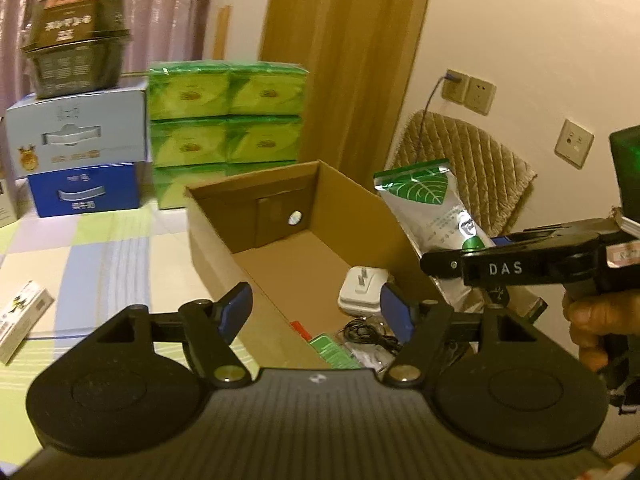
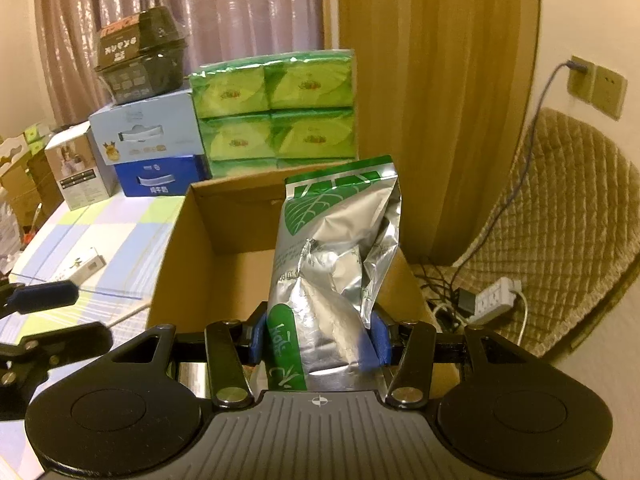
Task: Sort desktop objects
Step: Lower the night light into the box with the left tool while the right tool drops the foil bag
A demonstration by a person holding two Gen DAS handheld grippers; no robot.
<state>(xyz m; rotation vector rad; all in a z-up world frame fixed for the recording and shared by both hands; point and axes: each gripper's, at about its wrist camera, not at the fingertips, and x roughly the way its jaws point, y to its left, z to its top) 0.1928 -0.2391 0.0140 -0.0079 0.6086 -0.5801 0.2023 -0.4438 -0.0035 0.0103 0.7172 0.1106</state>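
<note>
Tissue packs behind cardboard box — chair beside.

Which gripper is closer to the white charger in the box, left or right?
Left. The left gripper hangs open over the box, the charger just beyond its fingers. The right gripper is shut on the silver pouch, over the box's right edge.

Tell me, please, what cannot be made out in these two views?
- Box floor, right wrist view: hidden by the pouch that the right gripper holds.
- Items in the box's near end, left wrist view: partly covered by the left gripper; only a white adapter and a dark cable are clear.
- Pouch print: too small and creased in both views.
- Small carton on the tablecloth: cut off by the edge and blurred, left wrist view.
</note>
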